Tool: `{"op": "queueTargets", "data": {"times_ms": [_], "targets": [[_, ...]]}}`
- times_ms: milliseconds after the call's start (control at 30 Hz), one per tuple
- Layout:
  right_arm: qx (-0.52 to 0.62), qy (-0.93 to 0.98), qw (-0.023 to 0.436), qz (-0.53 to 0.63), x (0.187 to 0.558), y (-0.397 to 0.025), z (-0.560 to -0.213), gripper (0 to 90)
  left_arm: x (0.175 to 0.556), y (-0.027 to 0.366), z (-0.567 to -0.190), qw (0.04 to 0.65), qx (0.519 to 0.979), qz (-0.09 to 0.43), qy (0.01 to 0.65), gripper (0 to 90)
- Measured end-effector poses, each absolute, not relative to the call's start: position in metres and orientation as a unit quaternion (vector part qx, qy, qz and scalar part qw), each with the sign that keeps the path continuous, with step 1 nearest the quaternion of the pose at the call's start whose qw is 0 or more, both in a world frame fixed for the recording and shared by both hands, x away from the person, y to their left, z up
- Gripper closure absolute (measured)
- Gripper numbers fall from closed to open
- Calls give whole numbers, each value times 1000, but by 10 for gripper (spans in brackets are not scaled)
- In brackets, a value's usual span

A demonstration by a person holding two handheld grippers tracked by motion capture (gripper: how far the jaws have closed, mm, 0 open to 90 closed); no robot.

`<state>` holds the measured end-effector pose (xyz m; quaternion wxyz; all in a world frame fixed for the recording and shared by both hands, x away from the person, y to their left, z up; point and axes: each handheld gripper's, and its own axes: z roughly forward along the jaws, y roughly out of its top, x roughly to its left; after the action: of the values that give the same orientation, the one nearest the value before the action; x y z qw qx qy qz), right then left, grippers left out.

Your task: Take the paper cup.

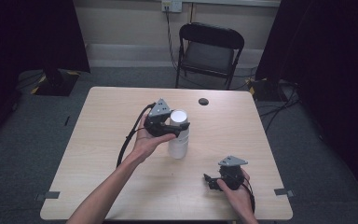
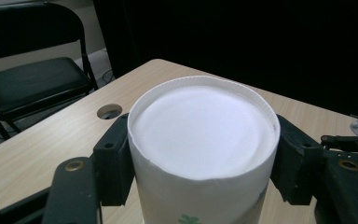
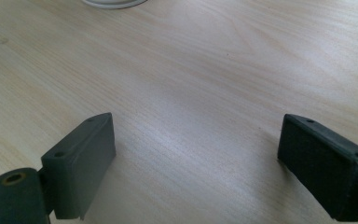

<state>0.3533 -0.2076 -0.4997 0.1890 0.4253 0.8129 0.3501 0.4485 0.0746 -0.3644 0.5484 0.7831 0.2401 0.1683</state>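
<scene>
A white paper cup (image 1: 178, 135) stands upside down near the middle of the wooden table (image 1: 112, 121); it looks tall, like a stack. My left gripper (image 1: 179, 124) is shut on its upper part, held by a hand coming from the left. In the left gripper view the cup (image 2: 200, 135) shows its flat white base upward and a small green print low on its side, with my left gripper (image 2: 200, 161) pressing a black jaw against each side. My right gripper (image 1: 209, 179) sits low at the table's front right, open. In the right gripper view my right gripper (image 3: 196, 154) has bare wood between its jaws, and the cup's rim (image 3: 112, 3) shows at the top edge.
A black folding chair (image 1: 209, 51) stands beyond the table's far edge. A round cable hole (image 1: 203, 101) lies in the tabletop behind the cup. Grey tape marks (image 1: 51, 195) sit at the front corners. Dark curtains hang at both sides.
</scene>
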Motion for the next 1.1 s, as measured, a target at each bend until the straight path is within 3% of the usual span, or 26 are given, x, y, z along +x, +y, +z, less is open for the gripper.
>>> {"op": "queueTargets", "data": {"times_ms": [1100], "targets": [[424, 813, 189, 350, 354, -208, -500, 105, 446, 80, -331, 595, 746, 185, 234, 349]]}}
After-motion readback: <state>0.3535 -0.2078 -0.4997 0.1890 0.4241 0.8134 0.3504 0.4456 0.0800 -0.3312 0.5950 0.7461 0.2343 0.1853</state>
